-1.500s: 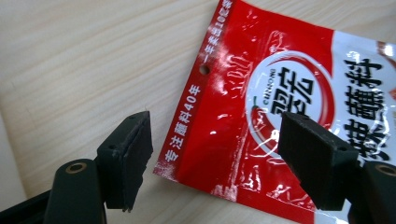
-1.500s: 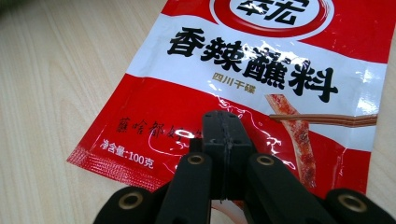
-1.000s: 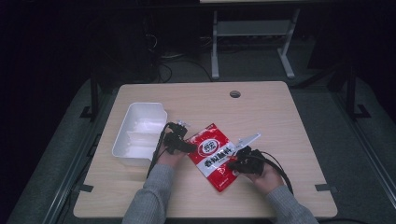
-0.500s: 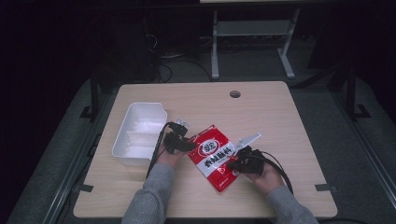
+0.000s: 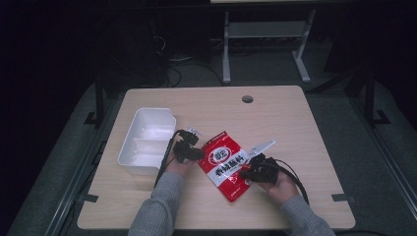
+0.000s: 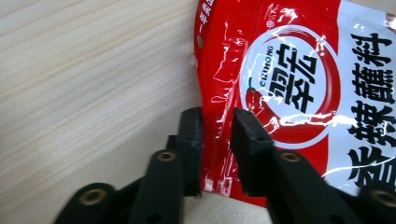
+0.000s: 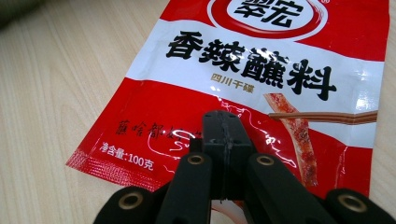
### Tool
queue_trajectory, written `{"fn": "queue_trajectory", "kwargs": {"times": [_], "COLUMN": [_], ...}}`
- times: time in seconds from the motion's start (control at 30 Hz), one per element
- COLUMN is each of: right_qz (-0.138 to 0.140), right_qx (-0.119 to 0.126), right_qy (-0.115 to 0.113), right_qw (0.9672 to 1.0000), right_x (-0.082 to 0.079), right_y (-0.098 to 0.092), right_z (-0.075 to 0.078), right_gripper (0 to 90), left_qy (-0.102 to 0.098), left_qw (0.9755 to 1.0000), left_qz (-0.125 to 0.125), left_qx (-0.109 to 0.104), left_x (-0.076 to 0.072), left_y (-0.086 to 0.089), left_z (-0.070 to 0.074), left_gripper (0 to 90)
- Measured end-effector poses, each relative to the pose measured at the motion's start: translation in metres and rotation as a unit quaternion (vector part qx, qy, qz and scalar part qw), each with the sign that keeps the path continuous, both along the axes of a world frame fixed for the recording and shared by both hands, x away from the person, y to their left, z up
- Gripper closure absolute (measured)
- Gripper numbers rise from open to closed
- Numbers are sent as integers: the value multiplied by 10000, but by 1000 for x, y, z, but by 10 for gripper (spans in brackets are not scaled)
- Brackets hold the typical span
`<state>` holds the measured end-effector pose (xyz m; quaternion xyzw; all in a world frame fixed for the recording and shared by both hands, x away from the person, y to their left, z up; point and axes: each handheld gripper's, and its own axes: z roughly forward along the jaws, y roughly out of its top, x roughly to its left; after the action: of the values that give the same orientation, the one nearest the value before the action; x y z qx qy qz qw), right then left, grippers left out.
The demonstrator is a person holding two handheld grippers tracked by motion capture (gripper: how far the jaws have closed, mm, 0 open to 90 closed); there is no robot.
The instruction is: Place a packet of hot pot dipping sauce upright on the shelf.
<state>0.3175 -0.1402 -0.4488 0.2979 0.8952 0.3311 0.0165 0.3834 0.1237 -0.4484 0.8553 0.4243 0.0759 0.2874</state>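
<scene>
A red and white seasoning packet [image 5: 226, 164] lies flat on the wooden table [image 5: 300, 128] in front of the person. My left gripper [image 5: 195, 153] is at the packet's left edge. In the left gripper view its jaws stand a little apart, open, astride that edge of the packet [image 6: 299, 93], one jaw over the wood and one over the foil. My right gripper [image 5: 250, 172] is on the packet's right side. In the right gripper view my right gripper [image 7: 223, 122] has its jaws pressed together, shut on the near edge of the packet [image 7: 261, 70].
A white two-compartment plastic tray [image 5: 126, 158] stands on the table just left of the left hand. A round cable hole [image 5: 247, 99] sits near the table's far edge. Black cables trail from both grippers toward the person. Dark floor and a desk frame lie beyond.
Hardly anything has moved. The packet and both hands stay in nearly the same place, with the left gripper edged slightly onto the packet's border.
</scene>
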Motion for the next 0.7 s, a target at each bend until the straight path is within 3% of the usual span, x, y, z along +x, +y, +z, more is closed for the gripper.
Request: {"fn": "queue_trajectory", "kwargs": {"times": [0.07, 0.2, 0.7], "right_qz": [1, -1, -26], "right_qx": [11, 32, 117], "right_qy": [5, 16, 59], "right_qw": [10000, 10000, 9999], "right_x": [0, 1, 1], "right_y": [0, -1, -2], "right_z": [0, 0, -1], "right_gripper": [895, 895, 892], "left_qy": [-90, -202, -713], "left_qw": [9999, 9997, 9965], "left_qz": [-10, -27, -435], "left_qx": [108, 124, 13], "left_x": [-2, -5, -28], "left_y": [-1, 0, -4], "left_z": [2, 7, 37], "left_gripper": [828, 889, 898]}}
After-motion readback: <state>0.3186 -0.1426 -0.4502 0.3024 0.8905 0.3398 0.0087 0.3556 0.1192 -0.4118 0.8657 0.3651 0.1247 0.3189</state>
